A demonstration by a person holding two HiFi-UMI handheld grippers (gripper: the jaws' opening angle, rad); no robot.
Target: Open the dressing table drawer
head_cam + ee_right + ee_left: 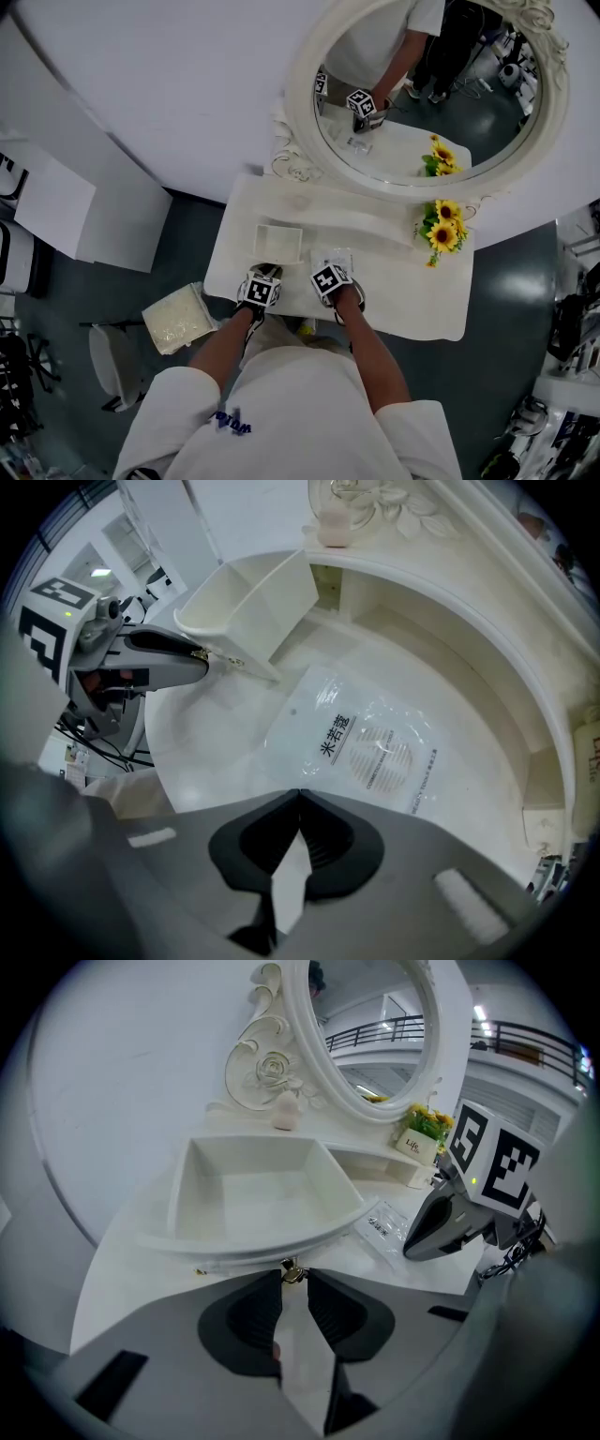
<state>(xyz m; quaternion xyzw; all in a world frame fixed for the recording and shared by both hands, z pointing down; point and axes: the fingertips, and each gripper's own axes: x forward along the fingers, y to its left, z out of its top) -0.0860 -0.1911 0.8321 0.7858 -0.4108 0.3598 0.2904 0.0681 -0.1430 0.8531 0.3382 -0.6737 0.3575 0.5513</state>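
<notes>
The dressing table (pixel 412 300) stands white against the wall, and its oval mirror (pixel 422 103) is the thing to steer by. The drawer (pixel 278 242) sits below the mirror's lower left rim, in front of the carved scrollwork at that side. It is drawn well out from the table's raised back shelf, so its white inside shows from above. On the middle of its curved front is a small brass knob (pixel 292 1272).

Your left gripper (pixel 264 274) reaches toward the mirror from the table's near edge, angled downward. Its jaws are narrowed to a slim gap, and their tips pinch the knob from either side. The dark pads (pixel 253 1312) behind the tips have nothing between them.

Your right gripper (pixel 298 794) is just to the right of the left one, in front of the mirror's lower middle, and points straight down at the tabletop. Its jaws are pressed together with nothing between them. Just beyond its tips, toward the mirror, a clear printed sachet (pixel 361 747) lies flat on the tabletop, to the right of the drawer. I cannot tell whether the tips touch the tabletop.

A bunch of sunflowers (pixel 442 230) stands on the table under the mirror's lower right rim, and the glass reflects it.
</notes>
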